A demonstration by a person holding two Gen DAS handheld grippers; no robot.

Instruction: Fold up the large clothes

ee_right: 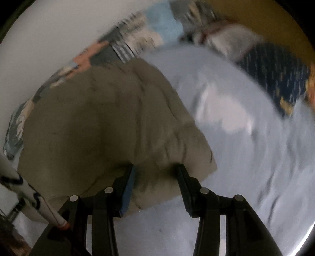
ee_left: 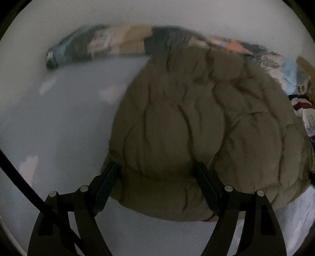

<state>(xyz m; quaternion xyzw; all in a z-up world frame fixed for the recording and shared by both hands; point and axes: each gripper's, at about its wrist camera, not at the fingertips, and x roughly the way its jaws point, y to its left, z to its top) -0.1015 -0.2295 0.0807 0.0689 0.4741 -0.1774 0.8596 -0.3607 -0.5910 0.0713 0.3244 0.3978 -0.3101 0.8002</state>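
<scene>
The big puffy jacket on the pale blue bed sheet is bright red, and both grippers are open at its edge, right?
Not quite. The puffy quilted jacket is olive-brown, not red, as both wrist views show. It does lie on the pale blue sheet, with the left gripper and right gripper open at its edge.

Pale blue bedsheet (ee_left: 65, 122), plain white wall (ee_left: 157, 13), dim light.

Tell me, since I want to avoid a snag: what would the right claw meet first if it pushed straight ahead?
Probably the olive quilted jacket: the right claw is open with fabric already between its fingers.
</scene>
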